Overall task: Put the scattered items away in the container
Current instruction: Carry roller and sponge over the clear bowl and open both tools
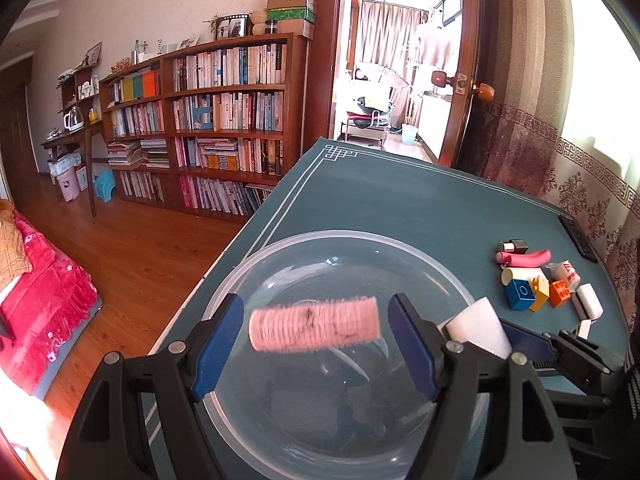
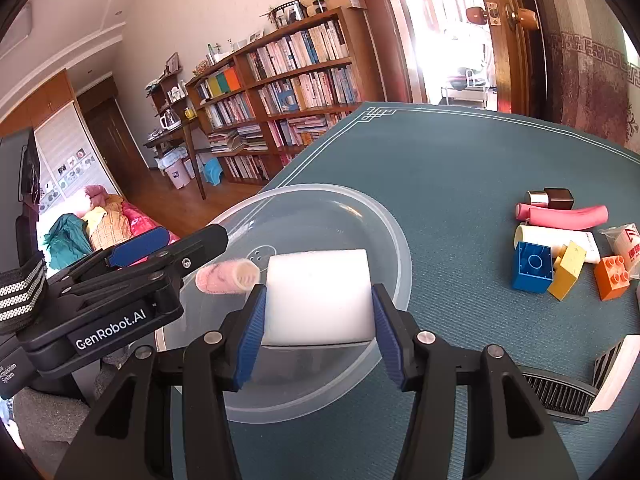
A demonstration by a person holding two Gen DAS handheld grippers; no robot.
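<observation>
- Fingers of the left gripper [image 1: 316, 344] stand spread wide above the clear plastic bowl [image 1: 248, 264], with a gap on each side of the pink hair roller [image 1: 314, 328], which lies crosswise between them, blurred, touching neither pad.
- Right gripper [image 2: 318, 312], also over the bowl at its near right side, has its blue pads clamped on the two sides of a white foam block [image 2: 320, 296].
- From the right wrist view the roller shows in the air just past the left gripper's tip, over the inside of the bowl.
- Bowl itself sits on the teal table mat [image 1: 400, 200], near the mat's left edge; its floor looks bare, though the gripped block hides part of it.
- Right of the bowl, well apart from it, a cluster of loose items lies on the mat: a blue toy brick [image 2: 534, 266], a yellow block [image 2: 568, 270] leaning against it, and an orange brick [image 2: 612, 276].
- Just behind those, farther from the bowl's near rim, lie a white tube [image 2: 560, 238], a curved pink foam roller [image 2: 564, 214] and a small dark cap piece [image 2: 558, 198].
- A small plastic packet [image 2: 628, 244] sits at the cluster's right end.
- Beyond the bowl and off the mat, a wooden bookshelf [image 1: 224, 112] stands against the far wall.
</observation>
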